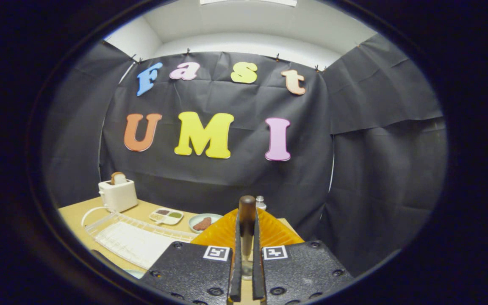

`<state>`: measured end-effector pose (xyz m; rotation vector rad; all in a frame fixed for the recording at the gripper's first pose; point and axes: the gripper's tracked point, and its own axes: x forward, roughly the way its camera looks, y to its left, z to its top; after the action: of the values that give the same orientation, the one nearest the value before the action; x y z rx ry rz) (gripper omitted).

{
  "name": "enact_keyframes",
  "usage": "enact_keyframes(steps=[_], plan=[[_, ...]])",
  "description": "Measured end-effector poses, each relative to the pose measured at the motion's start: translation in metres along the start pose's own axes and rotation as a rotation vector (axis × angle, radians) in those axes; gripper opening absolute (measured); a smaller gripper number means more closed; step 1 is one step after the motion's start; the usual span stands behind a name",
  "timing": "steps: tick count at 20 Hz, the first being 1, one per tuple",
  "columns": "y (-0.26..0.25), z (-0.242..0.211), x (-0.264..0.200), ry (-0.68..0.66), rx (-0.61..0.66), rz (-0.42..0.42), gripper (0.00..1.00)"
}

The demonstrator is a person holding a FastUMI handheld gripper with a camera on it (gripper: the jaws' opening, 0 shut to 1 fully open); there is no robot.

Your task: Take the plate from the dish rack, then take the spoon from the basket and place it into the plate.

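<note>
Here, in the gripper view, the gripper (247, 271) has its two fingers drawn close together and pinching the spoon (247, 224), whose dark rounded handle end stands upright above the fingertips while its pale shaft runs down between them. Landmark: the orange basket (269, 233), sitting directly behind the spoon and just beyond the fingers on the wooden table (72, 216). Left of the basket and nearly touching its edge is a small pale bowl (203, 222) with a reddish-brown piece of food in it. Further left of the basket lies a divided tray (166, 216) with small portions. The white dish rack (129, 239) stretches out left of the basket, nearer the fingers. Well left of the basket stands a white toaster (118, 194) with bread sticking up. A small bottle (261, 202) peeks up behind the basket.
</note>
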<state>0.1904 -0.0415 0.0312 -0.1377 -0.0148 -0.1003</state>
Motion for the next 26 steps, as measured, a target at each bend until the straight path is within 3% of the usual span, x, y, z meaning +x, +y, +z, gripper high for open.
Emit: enact_keyframes(steps=[6, 14, 20, 26], plan=[[0.083, -0.048, -0.077, 0.014, 0.058, 0.092, 0.15], [0.164, -0.127, -0.117, 0.168, 0.094, 0.16, 0.15], [0.171, -0.154, -0.131, 0.168, 0.103, 0.135, 0.17], [0.139, -0.152, -0.132, 0.137, 0.139, 0.08, 0.21]])
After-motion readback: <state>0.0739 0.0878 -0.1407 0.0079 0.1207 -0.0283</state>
